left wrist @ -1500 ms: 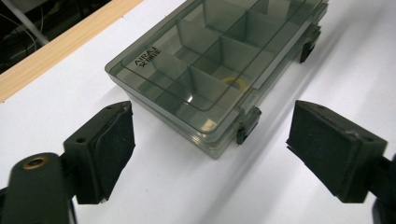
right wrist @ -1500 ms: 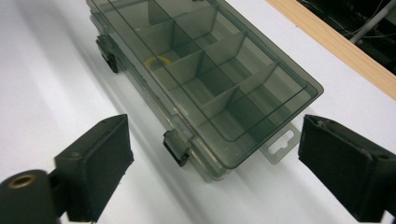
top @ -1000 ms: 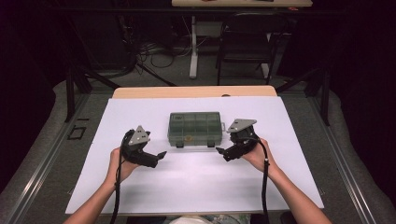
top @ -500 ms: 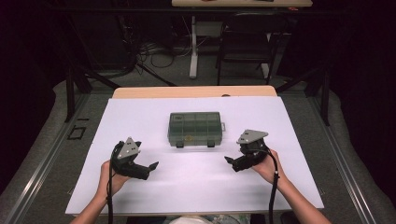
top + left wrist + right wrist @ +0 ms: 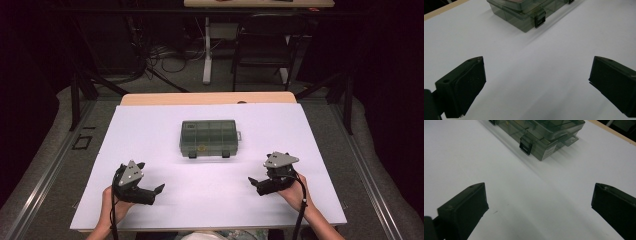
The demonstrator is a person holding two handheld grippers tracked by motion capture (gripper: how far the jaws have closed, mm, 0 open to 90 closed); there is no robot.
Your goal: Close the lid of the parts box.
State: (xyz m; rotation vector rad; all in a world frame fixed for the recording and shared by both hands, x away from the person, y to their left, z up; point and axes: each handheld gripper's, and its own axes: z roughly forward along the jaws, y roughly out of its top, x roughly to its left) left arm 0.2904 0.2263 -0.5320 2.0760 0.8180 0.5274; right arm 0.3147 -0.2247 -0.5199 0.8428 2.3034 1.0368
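Note:
A closed, smoky-clear compartment box [image 5: 208, 137] with two dark front latches lies in the middle of the white table [image 5: 150, 130]. My left gripper [image 5: 156, 191] is near the front left edge, open, nothing between its jaws. My right gripper [image 5: 254, 182] is at the front right, also open and empty. In the left gripper view [image 5: 537, 75] the box [image 5: 524, 12] sits at the top, a latch [image 5: 539, 19] facing me. From the right gripper [image 5: 539, 197] the box [image 5: 541, 135] lies ahead at the top, with a latch [image 5: 526, 144] and a side tab [image 5: 570, 140].
The white sheet covers the table except a wooden strip [image 5: 207, 97] at the far edge. Beyond the table stand a dark chair [image 5: 265, 45], a white post [image 5: 206, 50] and cables on the floor. Bare white surface lies between both grippers and the box.
Both grippers have drawn back from the box toward the table's front edge, the left one moving left, the right one moving right. The box has not moved.

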